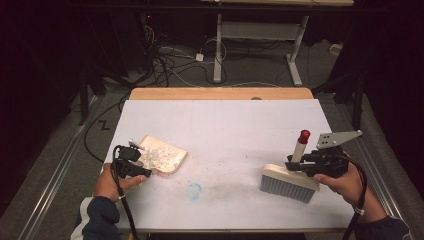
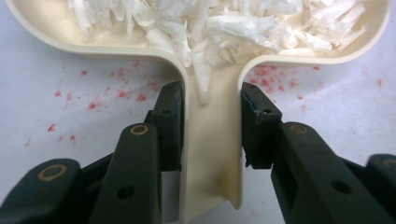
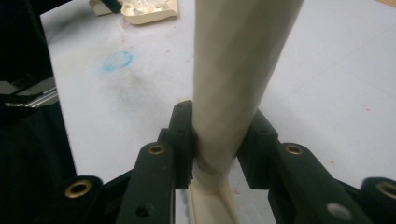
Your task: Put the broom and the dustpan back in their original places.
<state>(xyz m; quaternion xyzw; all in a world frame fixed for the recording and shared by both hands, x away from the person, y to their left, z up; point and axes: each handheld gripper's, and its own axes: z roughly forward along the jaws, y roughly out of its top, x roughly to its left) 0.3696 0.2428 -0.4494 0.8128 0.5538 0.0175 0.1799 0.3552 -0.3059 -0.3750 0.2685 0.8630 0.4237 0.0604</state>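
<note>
My left claw (image 2: pixel 210 121) is clenched on the handle of the cream plastic dustpan (image 2: pixel 210 154): the black rubber pads press on both smooth, flat sides of that narrow, channel-shaped stem. Just ahead of the jaws the handle flares into a wide, shallow tray with rounded corners, heaped with white shredded scraps (image 2: pixel 210 23), crinkled and stringy, one strand trailing down into the channel between my pads. To either side of the jaws the matte white table cover (image 2: pixel 336 116) is speckled with small red flecks.

My right claw (image 3: pixel 217 140) is grasping the brush handle (image 3: pixel 238 70), a smooth, pale, round shaft that rises upright between the jaws and ends in a dark red cap (image 1: pixel 304 135). Below that claw sits the brush (image 1: pixel 289 183), a long cream block with a dense row of grey bristles touching the cover. Farther out from it lies a faint blue ring-shaped smudge (image 3: pixel 116 60).
</note>
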